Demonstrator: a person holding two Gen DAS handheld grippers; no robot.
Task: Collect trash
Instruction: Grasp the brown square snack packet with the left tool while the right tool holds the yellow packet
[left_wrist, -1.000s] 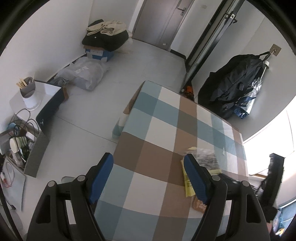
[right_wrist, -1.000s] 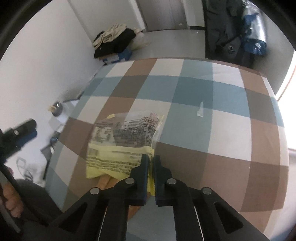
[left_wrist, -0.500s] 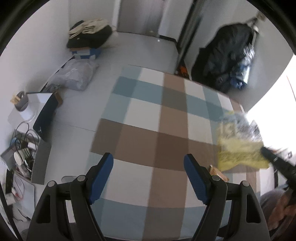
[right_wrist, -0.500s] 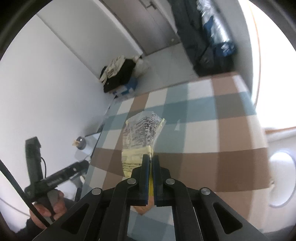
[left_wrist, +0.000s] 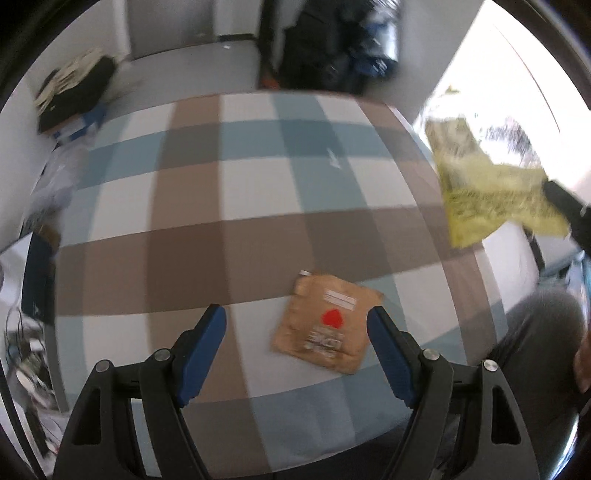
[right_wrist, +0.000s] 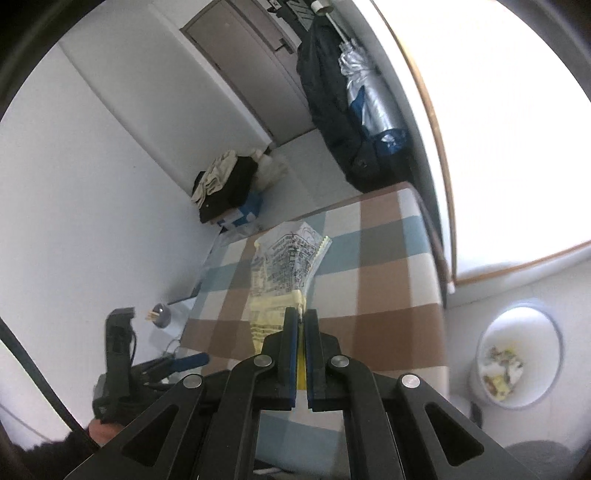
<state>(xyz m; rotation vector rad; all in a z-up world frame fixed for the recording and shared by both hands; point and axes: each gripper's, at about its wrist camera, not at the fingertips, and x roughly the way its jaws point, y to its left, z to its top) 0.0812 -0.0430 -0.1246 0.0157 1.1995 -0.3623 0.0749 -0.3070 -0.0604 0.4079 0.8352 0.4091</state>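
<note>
Right wrist view: right gripper (right_wrist: 302, 317) pinches yellow wrapper (right_wrist: 286, 258); left gripper (left_wrist: 295, 325) spread above brown packet (left_wrist: 325, 325).

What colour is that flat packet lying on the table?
Tan-brown packet with a red mark, clearest in the left wrist view.

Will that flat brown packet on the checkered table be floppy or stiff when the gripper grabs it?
Probably floppy: the brown packet looks thin and creased, lying flat on the table. It likely weighs little, like the yellow wrapper that the shut right gripper holds by one edge. Lying so flat, it may slide before the open left gripper catches an edge.
</note>
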